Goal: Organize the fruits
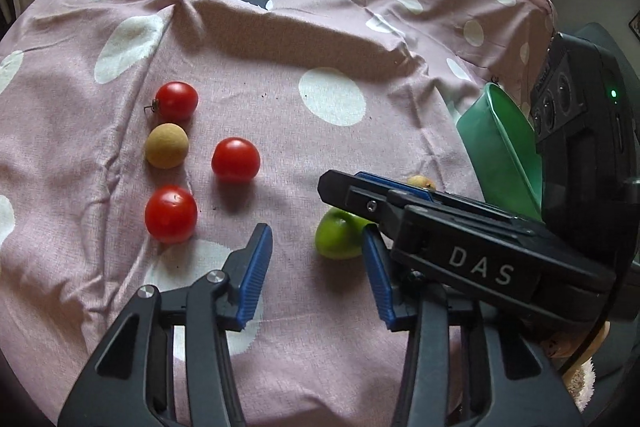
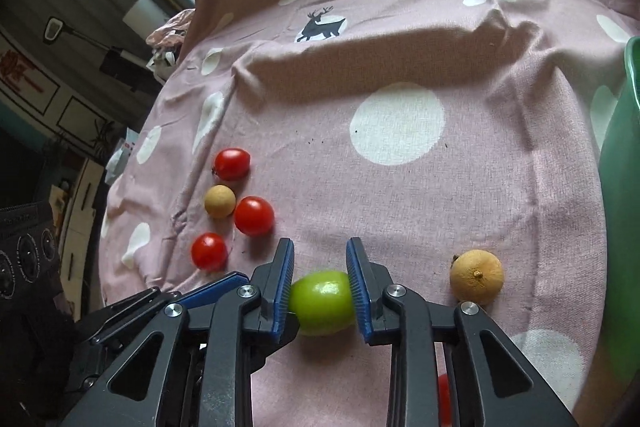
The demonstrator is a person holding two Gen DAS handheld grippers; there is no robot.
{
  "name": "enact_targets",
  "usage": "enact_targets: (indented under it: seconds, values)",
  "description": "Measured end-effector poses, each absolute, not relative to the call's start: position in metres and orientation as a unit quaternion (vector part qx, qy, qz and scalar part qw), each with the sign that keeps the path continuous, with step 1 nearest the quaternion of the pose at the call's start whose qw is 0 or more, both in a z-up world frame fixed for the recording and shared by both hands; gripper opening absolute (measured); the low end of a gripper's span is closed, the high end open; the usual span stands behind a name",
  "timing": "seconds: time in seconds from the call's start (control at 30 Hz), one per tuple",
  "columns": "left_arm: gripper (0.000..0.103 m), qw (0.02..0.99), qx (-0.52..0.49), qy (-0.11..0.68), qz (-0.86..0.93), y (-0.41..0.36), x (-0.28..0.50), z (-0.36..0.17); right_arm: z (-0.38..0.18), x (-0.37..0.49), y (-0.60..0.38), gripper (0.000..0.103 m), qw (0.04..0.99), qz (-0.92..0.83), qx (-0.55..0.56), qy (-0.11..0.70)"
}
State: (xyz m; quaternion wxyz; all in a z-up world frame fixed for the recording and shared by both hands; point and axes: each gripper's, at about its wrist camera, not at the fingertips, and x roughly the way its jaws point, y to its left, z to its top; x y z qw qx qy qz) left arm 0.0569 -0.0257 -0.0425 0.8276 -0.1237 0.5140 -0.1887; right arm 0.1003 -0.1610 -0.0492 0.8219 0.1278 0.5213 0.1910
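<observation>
Gripping the green fruit (image 2: 322,301) between its two blue pads (image 2: 283,287), your right gripper (image 2: 320,291) sits low over the pink polka-dot cloth (image 2: 400,187), jaws narrowed until both pads touch the fruit's sides; whether the fruit is already off the cloth cannot be told. Squeeze only enough to keep it from sliding, since the skin looks smooth and the hold is near the fingertips, then lift straight up before swinging toward the green bin (image 2: 624,187) at your right. A tan round fruit (image 2: 476,277) lies near on that side, so clear it rather than dragging across. Your left gripper (image 1: 316,267) hangs wide open and empty just beside the green fruit, its right pad nearly against it; ease it away so the two tools do not knock. Three red tomatoes (image 1: 235,159) and another tan fruit (image 1: 166,145) wait in a cluster well to the left.
</observation>
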Motion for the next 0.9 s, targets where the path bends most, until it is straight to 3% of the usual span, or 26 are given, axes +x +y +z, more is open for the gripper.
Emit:
enact_targets:
  seconds: [0.9]
  values:
    - [0.039,0.809,-0.113,0.536,-0.211,-0.053,0.054,-0.053,-0.056,0.083,-0.177,0.034,0.800,0.188,0.169,0.544]
